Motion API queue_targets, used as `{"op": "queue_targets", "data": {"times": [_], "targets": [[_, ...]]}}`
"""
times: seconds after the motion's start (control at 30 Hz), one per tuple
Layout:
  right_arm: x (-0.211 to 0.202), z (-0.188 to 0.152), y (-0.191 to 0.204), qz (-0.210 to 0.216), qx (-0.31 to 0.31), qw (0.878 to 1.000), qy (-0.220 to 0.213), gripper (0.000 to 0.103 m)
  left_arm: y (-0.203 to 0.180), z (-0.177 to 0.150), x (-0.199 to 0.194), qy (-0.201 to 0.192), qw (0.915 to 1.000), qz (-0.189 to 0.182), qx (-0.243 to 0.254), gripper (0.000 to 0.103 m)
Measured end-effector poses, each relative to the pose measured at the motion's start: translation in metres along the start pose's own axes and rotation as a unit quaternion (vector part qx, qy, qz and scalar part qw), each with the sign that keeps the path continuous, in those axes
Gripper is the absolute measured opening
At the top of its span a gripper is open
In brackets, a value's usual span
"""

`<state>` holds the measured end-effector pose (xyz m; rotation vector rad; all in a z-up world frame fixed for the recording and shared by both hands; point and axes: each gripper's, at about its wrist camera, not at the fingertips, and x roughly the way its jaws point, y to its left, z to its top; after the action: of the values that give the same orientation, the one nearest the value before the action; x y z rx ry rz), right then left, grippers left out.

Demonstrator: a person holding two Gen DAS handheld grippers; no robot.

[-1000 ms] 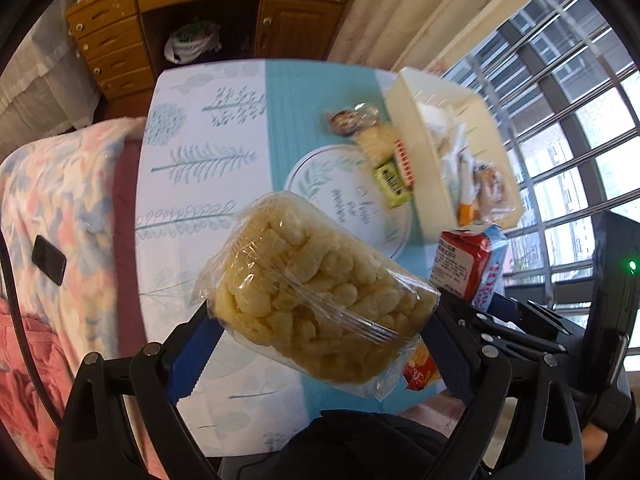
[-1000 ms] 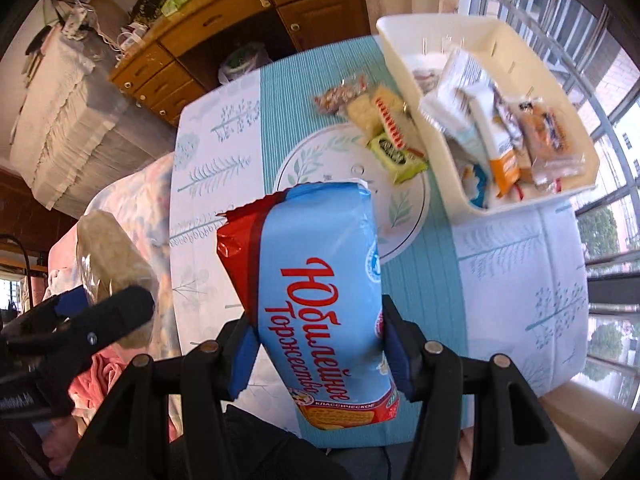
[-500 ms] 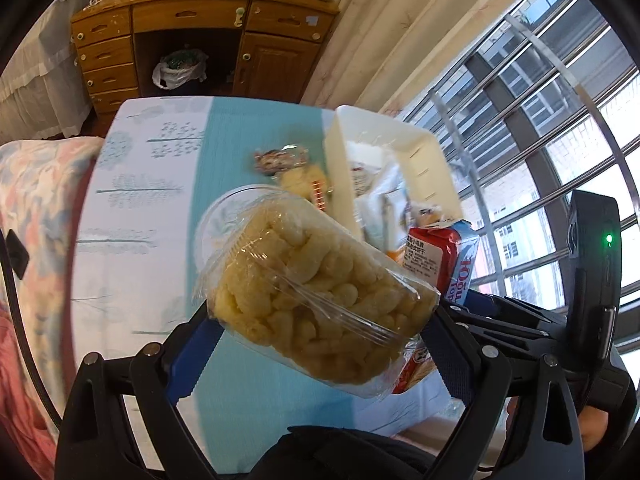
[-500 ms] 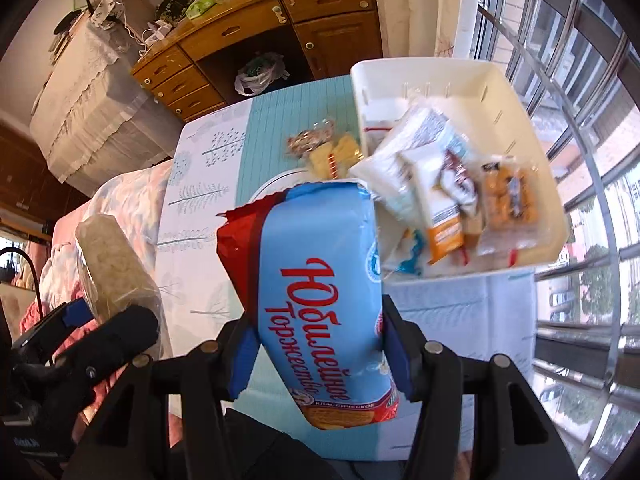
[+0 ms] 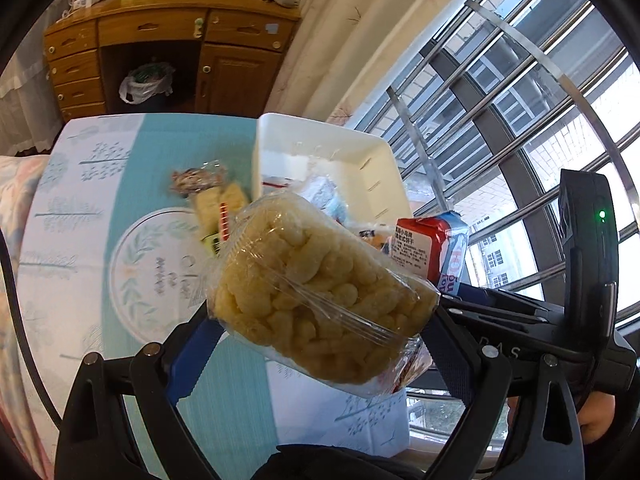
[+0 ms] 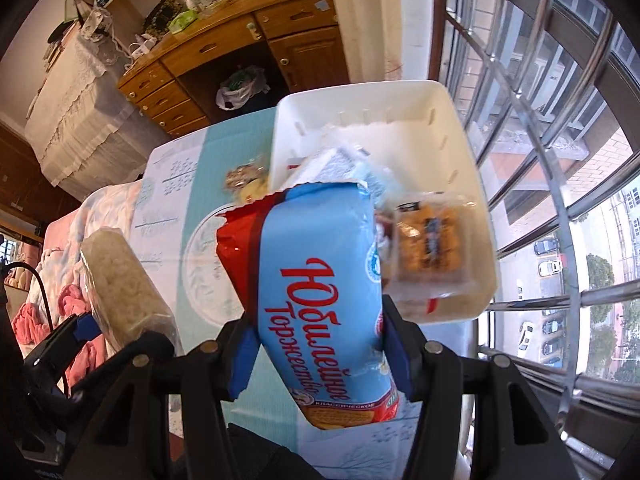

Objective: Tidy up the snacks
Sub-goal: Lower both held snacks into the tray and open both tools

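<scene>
Both hands loaded, carry step toward the white bin (image 6: 456, 128) at the window side of the table (image 5: 80, 216).

Left gripper (image 5: 320, 320): jaws closed on a clear bag of corn puffs (image 5: 316, 296), held in the air over the table, just short of the bin's near end.

Right gripper (image 6: 316, 352): jaws clamped on a blue-and-red biscuit pack (image 6: 320, 280), held up over the bin's near edge.

Bin already holds several wrapped snacks, crowded at the near end; far end looks bare. A few small packets (image 5: 208, 196) lie loose on the table beside the bin.

Next, as I judge it: bring each pack over free space in the bin, lower, then release. The puffs crush easily, so no extra squeeze.
</scene>
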<state>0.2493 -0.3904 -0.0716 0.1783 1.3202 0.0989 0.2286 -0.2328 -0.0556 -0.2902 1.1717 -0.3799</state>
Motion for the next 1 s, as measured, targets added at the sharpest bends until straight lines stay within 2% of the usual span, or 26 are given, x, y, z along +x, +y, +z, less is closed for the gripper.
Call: {"op": "queue_targets", "data": {"times": [0.5, 0.67, 0.77, 1.0], "targets": [[0.031, 0.025, -0.059, -0.001, 0.028, 0.999, 0.043, 0.056, -0.027, 0.029, 0.071, 0.041, 0.999, 0.004, -0.014, 0.095], [0.039, 0.027, -0.066, 0.012, 0.038, 0.998, 0.055, 0.056, -0.025, 0.03, 0.081, 0.052, 0.9984, 0.006, -0.023, 0.096], [0.042, 0.028, -0.069, 0.018, 0.041, 0.997, 0.06, 0.057, -0.024, 0.03, 0.084, 0.058, 0.998, 0.007, -0.026, 0.101], [0.036, 0.029, -0.073, 0.029, 0.052, 0.997, 0.046, 0.06, -0.024, 0.031, 0.081, 0.056, 0.9981, -0.003, -0.026, 0.102]]}}
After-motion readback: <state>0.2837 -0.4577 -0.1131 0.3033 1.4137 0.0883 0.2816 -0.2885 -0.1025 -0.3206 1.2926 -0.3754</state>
